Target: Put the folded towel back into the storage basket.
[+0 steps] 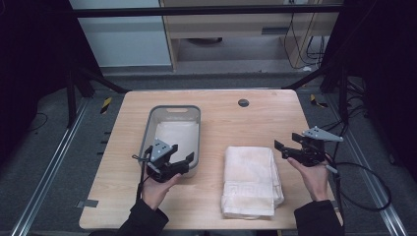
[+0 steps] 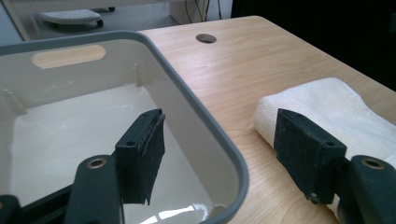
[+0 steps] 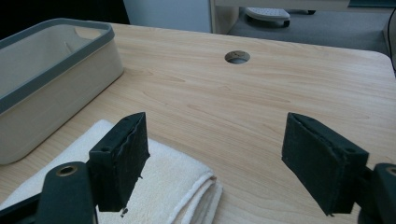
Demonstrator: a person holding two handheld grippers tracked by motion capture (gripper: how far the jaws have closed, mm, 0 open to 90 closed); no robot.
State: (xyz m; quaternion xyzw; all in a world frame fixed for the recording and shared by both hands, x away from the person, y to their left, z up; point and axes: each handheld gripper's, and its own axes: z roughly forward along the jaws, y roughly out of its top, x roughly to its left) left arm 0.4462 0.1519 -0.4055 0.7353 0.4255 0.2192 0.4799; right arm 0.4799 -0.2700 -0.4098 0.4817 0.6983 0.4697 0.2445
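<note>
On the bench [image 1: 216,113] a folded white towel [image 1: 251,179] lies just beside the grey-rimmed bin [image 1: 169,110], untouched. Both tools, left [image 1: 184,161] and right [image 1: 284,148], stand wide and empty. The reaching step seems in hand; next, they must close on the towel's edges.

- A light wooden table [image 1: 216,196] with rounded corners.
- A round cable hole [image 1: 243,103] near the table's far edge.
- Grey carpet floor [image 1: 44,147] around it.
- Black stand legs [image 1: 78,81].
- Cables [image 1: 314,49] near a pale cabinet [image 1: 236,34].
</note>
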